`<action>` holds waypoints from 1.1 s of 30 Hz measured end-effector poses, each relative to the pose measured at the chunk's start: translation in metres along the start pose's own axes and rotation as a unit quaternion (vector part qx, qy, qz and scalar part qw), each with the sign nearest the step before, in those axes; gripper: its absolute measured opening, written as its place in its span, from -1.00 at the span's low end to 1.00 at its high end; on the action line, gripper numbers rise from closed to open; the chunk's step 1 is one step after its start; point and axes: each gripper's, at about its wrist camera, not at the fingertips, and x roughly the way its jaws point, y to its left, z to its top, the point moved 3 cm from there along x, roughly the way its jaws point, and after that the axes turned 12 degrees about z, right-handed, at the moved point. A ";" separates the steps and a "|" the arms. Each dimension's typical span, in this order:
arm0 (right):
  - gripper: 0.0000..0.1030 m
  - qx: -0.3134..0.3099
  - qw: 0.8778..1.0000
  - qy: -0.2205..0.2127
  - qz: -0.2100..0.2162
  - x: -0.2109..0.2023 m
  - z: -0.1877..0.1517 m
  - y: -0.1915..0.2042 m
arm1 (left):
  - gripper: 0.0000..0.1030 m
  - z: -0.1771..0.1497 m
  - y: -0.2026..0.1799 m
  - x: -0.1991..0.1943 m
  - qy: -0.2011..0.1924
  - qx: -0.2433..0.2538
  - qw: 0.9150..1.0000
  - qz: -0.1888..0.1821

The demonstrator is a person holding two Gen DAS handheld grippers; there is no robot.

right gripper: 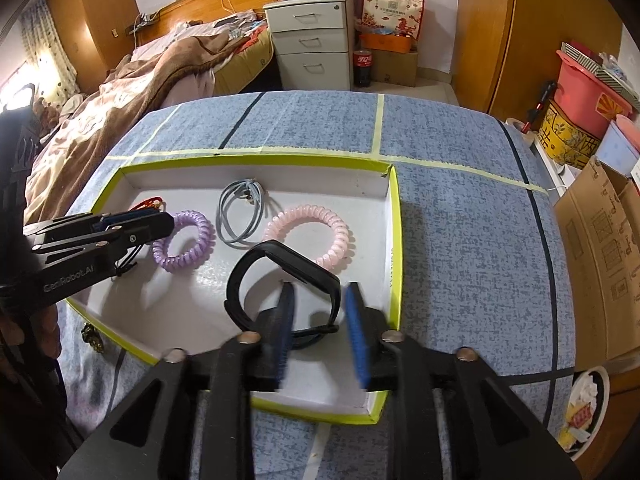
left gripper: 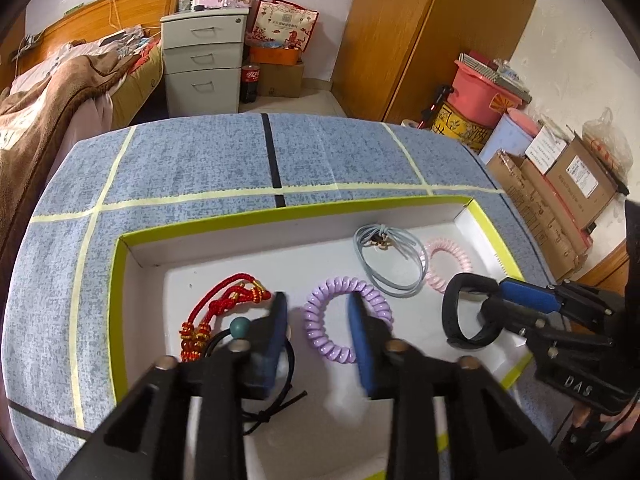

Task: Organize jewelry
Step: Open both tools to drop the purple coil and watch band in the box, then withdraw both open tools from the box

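Right gripper (right gripper: pixel 318 330) parted, glossy black band (right gripper: pixel 280 264), coiled lilac ring (right gripper: pixel 182 240)

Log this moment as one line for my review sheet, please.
left gripper: open, over purple coil band | right gripper: open, astride black wristband | white tray: holds all jewelry seen

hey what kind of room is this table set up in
Most likely a bedroom at home: an unmade bed with a wooden headboard, a drawer cabinet beside it, and a tall wooden wardrobe along the wall.
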 end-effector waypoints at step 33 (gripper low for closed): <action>-0.19 0.023 0.996 -0.075 0.047 -0.081 -0.086 0.046 | -0.09 -0.094 0.025 -0.117 -0.072 -0.050 0.996 -0.007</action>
